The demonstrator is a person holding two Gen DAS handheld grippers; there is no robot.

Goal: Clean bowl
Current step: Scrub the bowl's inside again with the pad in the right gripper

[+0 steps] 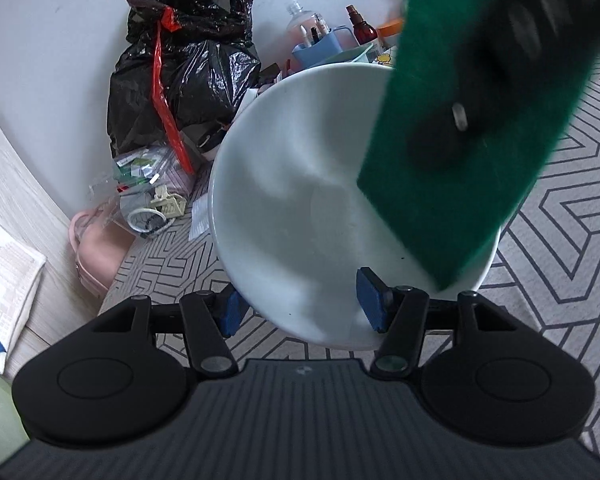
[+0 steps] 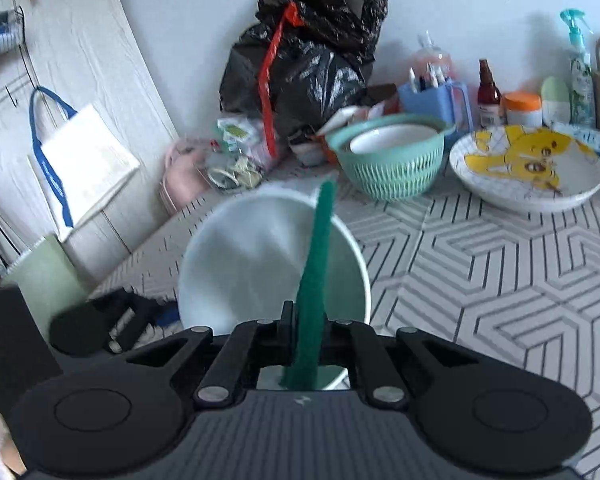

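left gripper (image 1: pixel 302 304) jaws about half open, clamped on the near rim of the white bowl (image 1: pixel 300 200): one blue pad inside the wall, the other outside. bowl is lifted and tilted, opening facing the camera, over the patterned surface (image 1: pixel 560 260) near its left edge

right gripper (image 2: pixel 305 330) jaws nearly fully closed, pinching a green scouring pad (image 2: pixel 314 280) edge-on between them. in the left wrist view the pad hangs flat over the right half of the bowl, lower corner at the near-right rim; contact with the inner wall can't be confirmed, the pad is blurred

behind the bowl: teal colander (image 2: pixel 388 160) with a white bowl nested inside, yellow-cartoon plate (image 2: pixel 528 168) right of it, both toward the far edge. black bin bag (image 2: pixel 312 48) with red tie against the wall at the far-left corner, blue caddy (image 2: pixel 436 100) and brown spray bottle (image 2: pixel 488 96) along the far edge
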